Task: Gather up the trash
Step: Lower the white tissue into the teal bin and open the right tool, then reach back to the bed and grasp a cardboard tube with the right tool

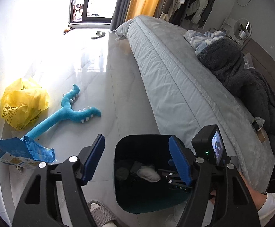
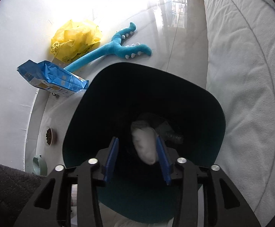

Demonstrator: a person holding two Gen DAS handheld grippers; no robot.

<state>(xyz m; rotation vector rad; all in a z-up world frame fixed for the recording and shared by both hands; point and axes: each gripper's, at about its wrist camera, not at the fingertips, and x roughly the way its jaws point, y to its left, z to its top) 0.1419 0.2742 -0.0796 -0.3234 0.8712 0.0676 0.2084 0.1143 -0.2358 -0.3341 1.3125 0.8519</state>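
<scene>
A dark teal trash bin (image 1: pixel 122 198) (image 2: pixel 75 132) stands on the floor beside the bed. A white crumpled wad (image 1: pixel 149 174) (image 2: pixel 144 145) lies inside it among dark items. My right gripper (image 2: pixel 137 158) is open over the bin, with the wad between its blue pads and below them. My left gripper (image 1: pixel 135 160) is open above the bin's near left rim. The right gripper with its camera also shows in the left wrist view (image 1: pixel 209 151). A crumpled yellow plastic bag (image 1: pixel 23 104) (image 2: pixel 75 39) and a blue snack packet (image 1: pixel 20 153) (image 2: pixel 52 77) lie on the floor at left.
A blue plush toy (image 1: pixel 69 111) (image 2: pixel 114 49) lies on the floor past the bin. A grey bed (image 1: pixel 175 79) (image 2: pixel 241 75) with blankets runs along the right. A pet food bowl (image 2: pixel 49 134) and a green bowl (image 2: pixel 40 165) sit at left. My slippered foot (image 1: pixel 101 213) is near the bin.
</scene>
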